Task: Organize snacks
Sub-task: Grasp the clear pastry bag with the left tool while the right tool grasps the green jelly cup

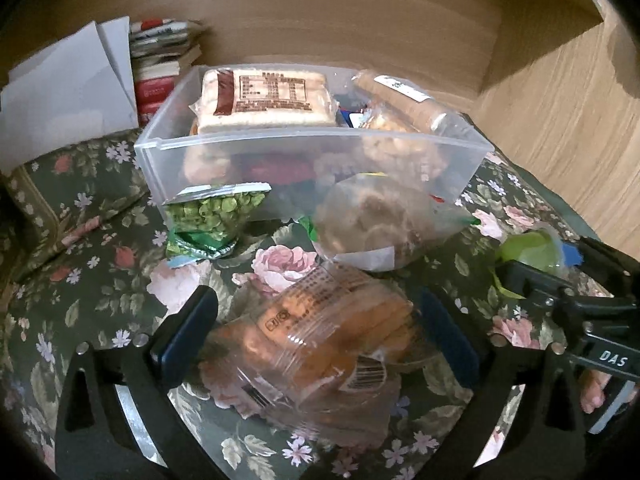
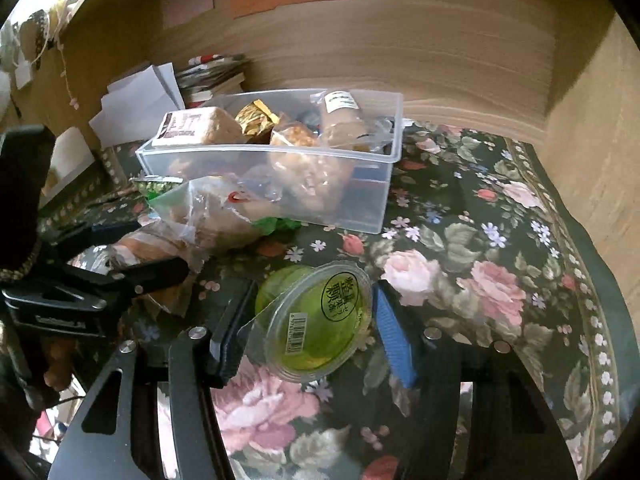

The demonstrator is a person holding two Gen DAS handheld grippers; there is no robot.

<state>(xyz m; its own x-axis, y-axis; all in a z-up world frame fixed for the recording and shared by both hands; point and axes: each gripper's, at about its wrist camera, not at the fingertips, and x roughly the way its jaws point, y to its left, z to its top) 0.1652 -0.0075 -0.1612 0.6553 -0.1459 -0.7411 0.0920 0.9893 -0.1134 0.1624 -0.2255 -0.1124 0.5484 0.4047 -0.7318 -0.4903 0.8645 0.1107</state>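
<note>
The snacks lie on a desk (image 2: 500, 240) covered with a dark green cloth printed with pink roses, set in a wood-panelled corner; paper notes are stuck on the wall behind. At the back stands a clear plastic bin (image 1: 312, 148) (image 2: 372, 204), piled with wrapped goods: a flat pale packet with a brown label (image 1: 266, 98) on top at the left, a gold foil packet (image 2: 256, 118) behind it, a long clear sleeve of biscuits (image 1: 400, 98) on the right, and more bags below, blurred through the wall. Leaning against the bin's front are a bag of green peas (image 1: 212, 216) and a clear bag of brown cookies (image 1: 372, 224), both on the cloth. Left of the bin sit white papers (image 1: 68, 92) and a stack of books (image 1: 164, 60).

The left hand-held gripper (image 1: 316, 340) is low over the cloth with its jaws spread on either side of a clear pack of orange-brown bread (image 1: 332, 340); whether the pads press the wrapper cannot be told. The right hand-held gripper (image 2: 304, 332), to its right, has its two fingers against the sides of a green jelly cup (image 2: 320, 316) (image 1: 532, 250), which is tilted with its printed lid toward the camera, in front of the bin.
</note>
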